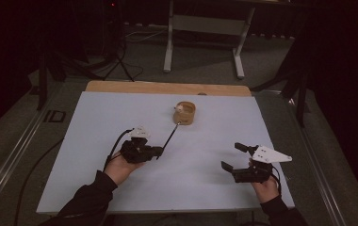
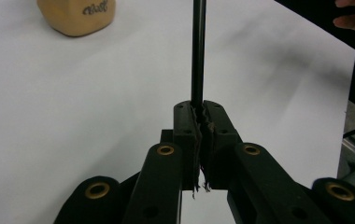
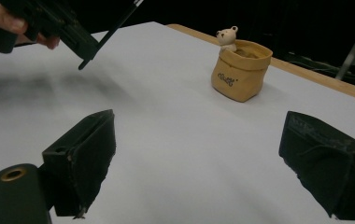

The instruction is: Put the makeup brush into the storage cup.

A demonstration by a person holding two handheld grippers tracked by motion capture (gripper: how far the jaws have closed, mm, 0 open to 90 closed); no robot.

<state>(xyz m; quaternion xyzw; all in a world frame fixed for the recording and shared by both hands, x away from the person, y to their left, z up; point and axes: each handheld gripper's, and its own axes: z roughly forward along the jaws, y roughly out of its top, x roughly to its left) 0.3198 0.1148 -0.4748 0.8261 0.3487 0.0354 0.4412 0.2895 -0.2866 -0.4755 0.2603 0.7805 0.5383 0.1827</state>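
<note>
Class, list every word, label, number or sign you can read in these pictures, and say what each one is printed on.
Dark curly lettering on the front of the tan pot with the small bear: too small and blurred to read for certain.
In the left gripper view the same lettering shows on the pot, cut off at the top edge and blurred.
Nothing else carries readable text.

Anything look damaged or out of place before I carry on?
The left gripper shows frayed, torn padding along the inner faces of its fingers, which are clamped on a thin black rod. The tan bear pot stands upright.
</note>
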